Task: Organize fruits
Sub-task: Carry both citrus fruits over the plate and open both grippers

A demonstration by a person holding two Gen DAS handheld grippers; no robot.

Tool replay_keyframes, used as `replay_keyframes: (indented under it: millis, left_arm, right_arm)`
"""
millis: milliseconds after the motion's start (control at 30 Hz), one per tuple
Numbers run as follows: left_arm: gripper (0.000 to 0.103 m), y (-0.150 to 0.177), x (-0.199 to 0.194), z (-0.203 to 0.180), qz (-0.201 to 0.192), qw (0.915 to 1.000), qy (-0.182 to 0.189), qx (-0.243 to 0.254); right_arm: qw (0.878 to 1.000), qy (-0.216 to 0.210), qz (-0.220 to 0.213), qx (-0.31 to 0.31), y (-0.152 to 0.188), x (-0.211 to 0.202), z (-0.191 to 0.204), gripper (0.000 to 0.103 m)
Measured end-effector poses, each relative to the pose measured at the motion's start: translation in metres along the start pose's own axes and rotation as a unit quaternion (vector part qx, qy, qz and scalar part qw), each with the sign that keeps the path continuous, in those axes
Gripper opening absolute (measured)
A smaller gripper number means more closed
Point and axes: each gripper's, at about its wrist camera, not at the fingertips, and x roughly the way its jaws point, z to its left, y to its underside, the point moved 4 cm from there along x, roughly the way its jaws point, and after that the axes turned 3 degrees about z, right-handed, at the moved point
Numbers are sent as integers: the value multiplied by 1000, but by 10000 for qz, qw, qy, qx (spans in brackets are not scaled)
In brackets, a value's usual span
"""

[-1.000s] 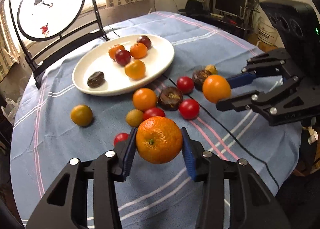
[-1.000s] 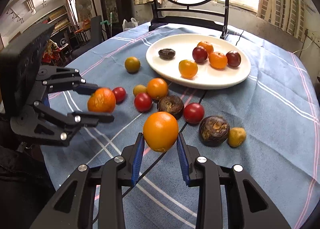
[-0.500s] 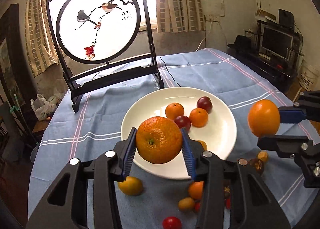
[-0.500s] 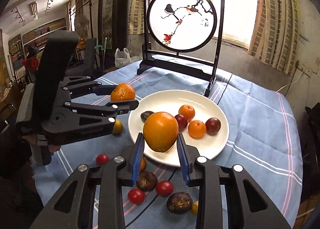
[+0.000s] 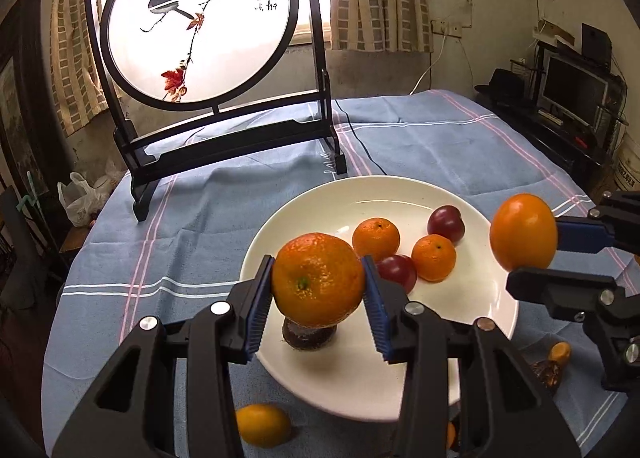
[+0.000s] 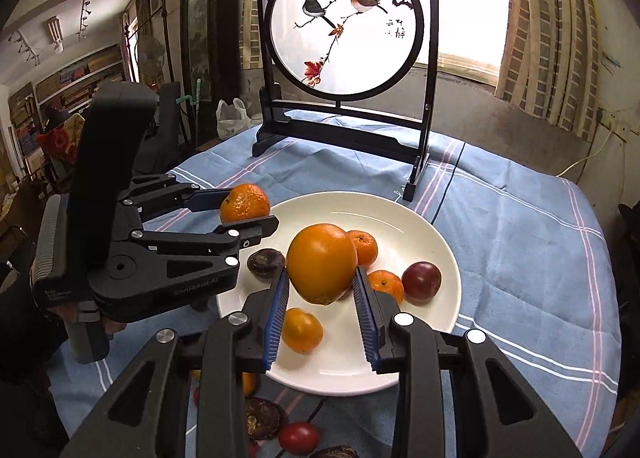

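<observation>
My left gripper (image 5: 318,290) is shut on a bumpy mandarin (image 5: 318,280) and holds it above the near left part of the white plate (image 5: 460,298). My right gripper (image 6: 322,290) is shut on a smooth orange fruit (image 6: 322,262) above the plate (image 6: 400,226). Each gripper shows in the other's view: the right one (image 5: 524,258) over the plate's right rim, the left one (image 6: 248,214) over its left rim. On the plate lie two small mandarins (image 5: 376,238), dark red plums (image 5: 446,222), a dark brown fruit (image 6: 266,264) and a yellow-orange fruit (image 6: 302,330).
A black-framed round bird screen (image 5: 200,22) stands on the blue cloth (image 5: 440,138) behind the plate. Loose fruits lie near the plate's front: a yellow one (image 5: 262,424), a red one (image 6: 299,438), dark brown ones (image 6: 260,418). A cable (image 5: 360,142) runs across the cloth.
Both grippers have risen from the loose fruits and moved forward over the plate, each still holding its fruit. The plate and screen now appear closer.
</observation>
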Motion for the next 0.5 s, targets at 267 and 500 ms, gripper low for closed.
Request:
replay_keyframes:
  millis: [267, 500]
  left_arm:
    - [42, 0, 22, 1, 165, 9998, -50, 51]
    - [42, 0, 34, 3, 272, 9995, -100, 80]
  right_arm:
    - [9998, 0, 199, 40, 1, 22, -9, 33]
    - [9993, 105, 354, 109, 8, 30, -20, 33]
